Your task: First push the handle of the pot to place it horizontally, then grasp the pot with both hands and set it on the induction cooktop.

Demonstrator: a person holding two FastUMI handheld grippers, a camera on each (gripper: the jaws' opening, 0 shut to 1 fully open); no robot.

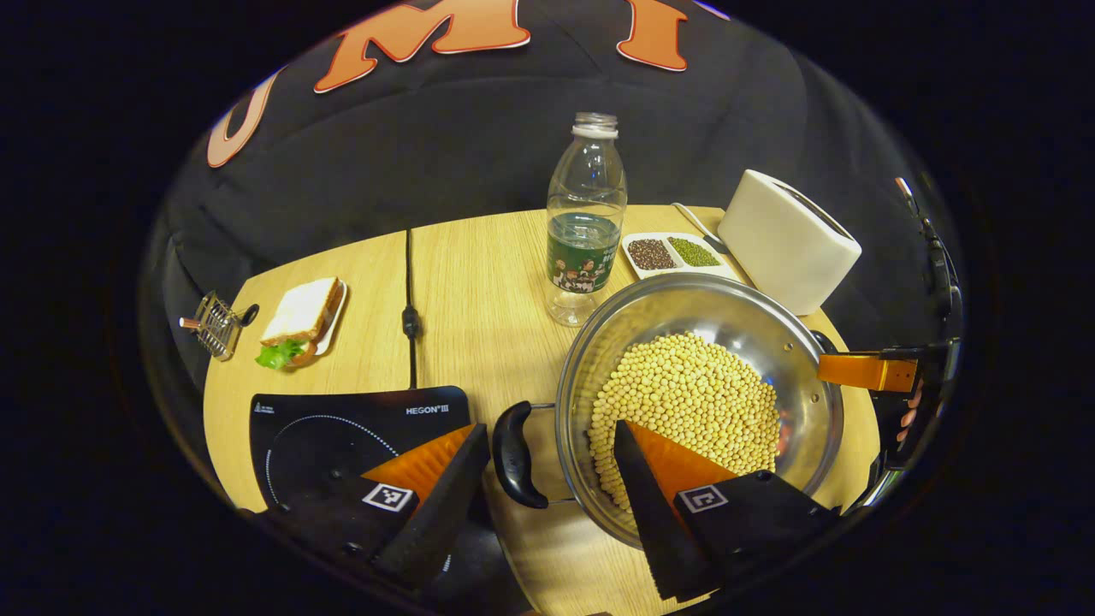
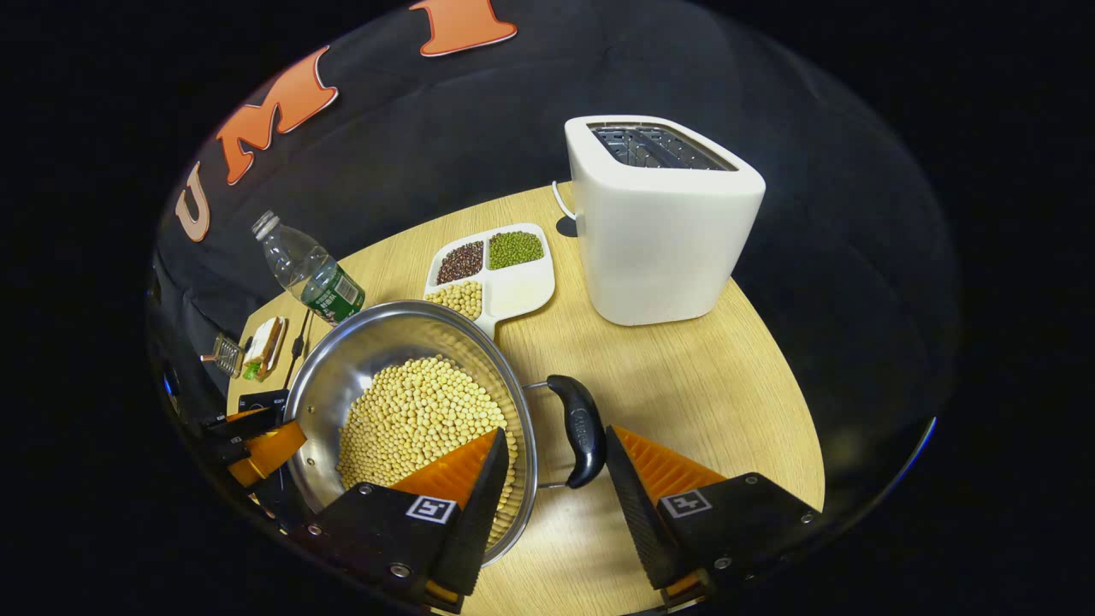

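While the pot [image 1: 701, 402], heaped with pale beans [image 1: 689, 398], stands on the wooden table [image 1: 479, 282], its two black handles are straddled by spread jaws. In the left gripper view, the left gripper [image 1: 547, 466] is held open around the handle [image 1: 516, 453] at the pot's nine o'clock, one finger over the induction cooktop [image 1: 342, 436], the other over the beans. In the right gripper view, the right gripper [image 2: 552, 479] is likewise parted around the other handle [image 2: 580, 428] at three o'clock. A bottle [image 1: 586, 222], a divided tray [image 2: 500, 269] and a toaster [image 2: 663, 218] are seen toward twelve o'clock, a sandwich [image 1: 301, 318] toward ten.
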